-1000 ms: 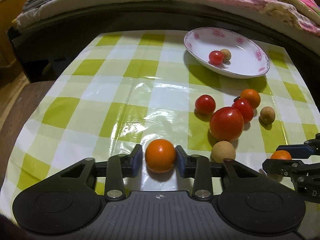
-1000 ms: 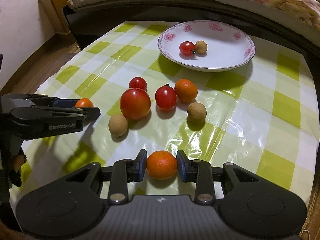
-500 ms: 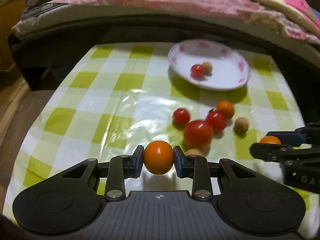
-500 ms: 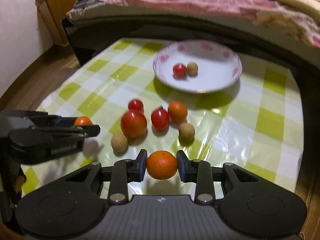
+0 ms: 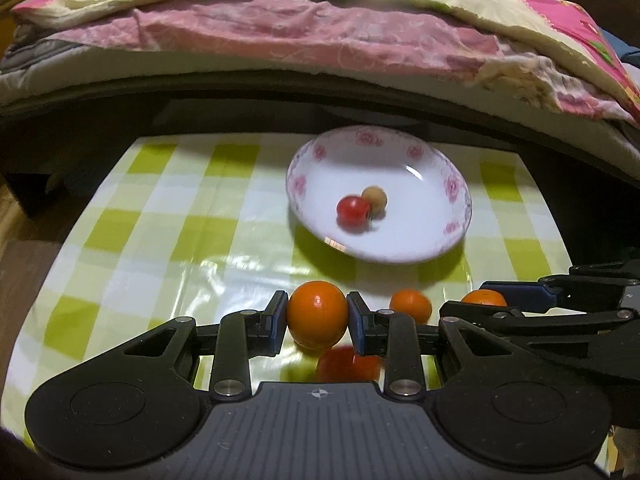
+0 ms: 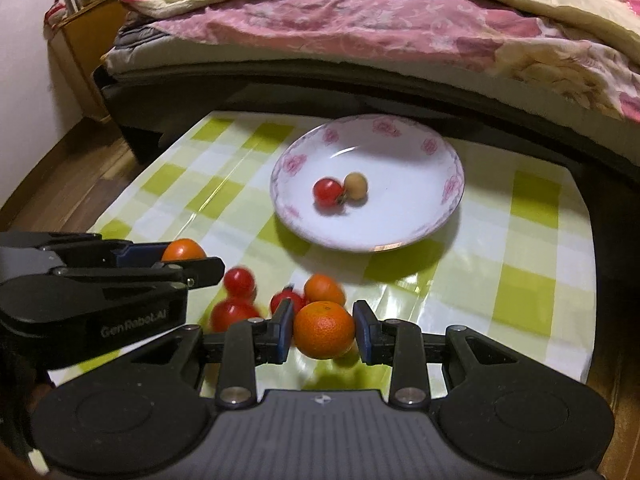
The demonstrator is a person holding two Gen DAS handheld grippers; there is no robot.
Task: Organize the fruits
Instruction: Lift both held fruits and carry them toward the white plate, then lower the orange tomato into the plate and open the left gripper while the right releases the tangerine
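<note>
My left gripper [image 5: 318,316] is shut on an orange [image 5: 318,314] and holds it above the checked table, short of the white flowered plate [image 5: 436,168]. My right gripper [image 6: 324,330] is shut on another orange [image 6: 325,330], also raised. The plate [image 6: 400,152] holds a cherry tomato [image 6: 328,190] and a brown longan [image 6: 356,185]. Below the grippers lie a loose orange [image 6: 324,289] and several red tomatoes [image 6: 239,282]. The left gripper shows at the left of the right wrist view [image 6: 188,258]; the right gripper shows at the right of the left wrist view [image 5: 480,300].
A green and white checked cloth [image 5: 160,240] covers the low table. A bed with pink and cream quilts [image 5: 320,40] runs along the far edge. A wooden cabinet [image 6: 80,52] and floor lie to the left.
Both grippers have risen and moved forward toward the plate, each still holding its orange. The loose fruits now sit under and just behind the fingers.
</note>
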